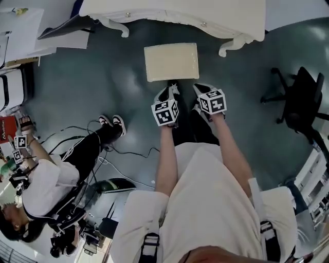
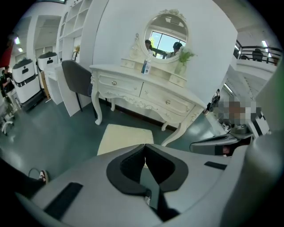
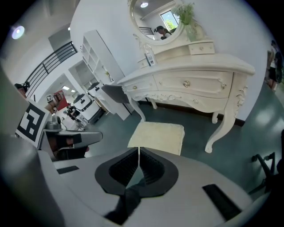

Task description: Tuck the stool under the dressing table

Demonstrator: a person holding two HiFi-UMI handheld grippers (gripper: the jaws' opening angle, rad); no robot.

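Floor: dark grey-green floor (image 1: 128,87), smooth and a touch glossy, with nothing lying between stool and table.
Room: white walls and shelving. A black office chair (image 1: 300,97) stands well off to the right, and a seated person (image 1: 51,180) is low on the left among loose cables.
Dressing table: the cream dressing table (image 1: 154,13) runs along the far side on carved curved legs, drawers facing us, with a round mirror (image 2: 166,33) on top.
Stool: the pale cushioned stool (image 1: 171,61) stands on the floor just in front of the table and lined up between its two front legs. It's not under yet; a strip of floor shows between its far edge and the table front.
Long axis: the stool's long side runs left to right, parallel to the table front, so its short way points into the gap.
Left gripper: the left gripper (image 1: 173,90) has its jaws pressed together on nothing, tips angled down at the stool's near edge, about mid-width.
Right gripper: the right gripper (image 1: 198,88) is also closed and empty, tips down by the near right corner.
Key relation: the stool lies straight ahead of both sets of jaws, on their far side. Both grippers are about equally near, and I can't tell whether either touches it.
Next move, my call: an even push away from us on that near edge should slide it in. Uneven pressure could swing it towards a table leg.
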